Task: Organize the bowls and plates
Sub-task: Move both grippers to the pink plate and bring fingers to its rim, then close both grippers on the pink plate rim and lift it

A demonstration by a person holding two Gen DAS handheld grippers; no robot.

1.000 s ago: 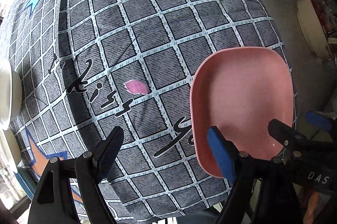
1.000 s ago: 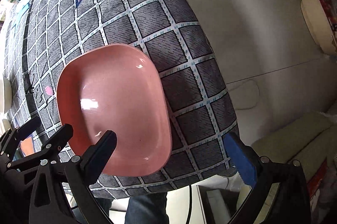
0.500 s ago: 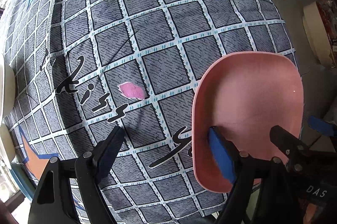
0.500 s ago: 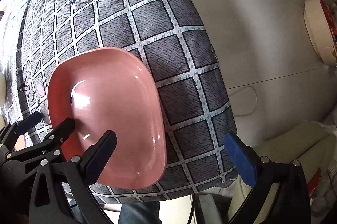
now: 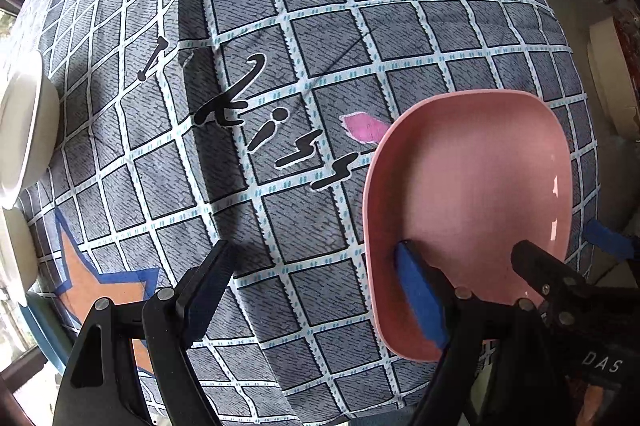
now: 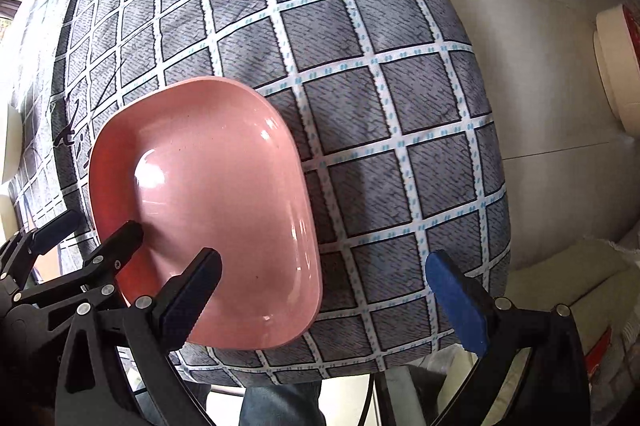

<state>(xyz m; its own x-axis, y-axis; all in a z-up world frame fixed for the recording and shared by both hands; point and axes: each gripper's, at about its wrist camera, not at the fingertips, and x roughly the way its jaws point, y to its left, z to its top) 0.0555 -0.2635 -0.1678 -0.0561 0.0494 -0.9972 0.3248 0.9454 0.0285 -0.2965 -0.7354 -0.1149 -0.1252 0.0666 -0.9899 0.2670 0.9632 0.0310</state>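
Both grippers spread wide, gripping nothing: left gripper (image 5: 316,282) and right gripper (image 6: 324,282) each straddle the pink plate's (image 5: 468,210) near rim, lower frame.

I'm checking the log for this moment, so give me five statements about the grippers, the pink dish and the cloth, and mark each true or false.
1. The left gripper is open. True.
2. The pink dish is round. False: it is a rounded rectangle.
3. The right gripper is clamped on the dish. False: it is open, and only its left finger lies over the dish.
4. White dishes sit at the left edge of the left wrist view. True.
5. The tablecloth is plain. False: it is a grey grid with stars and black lettering.
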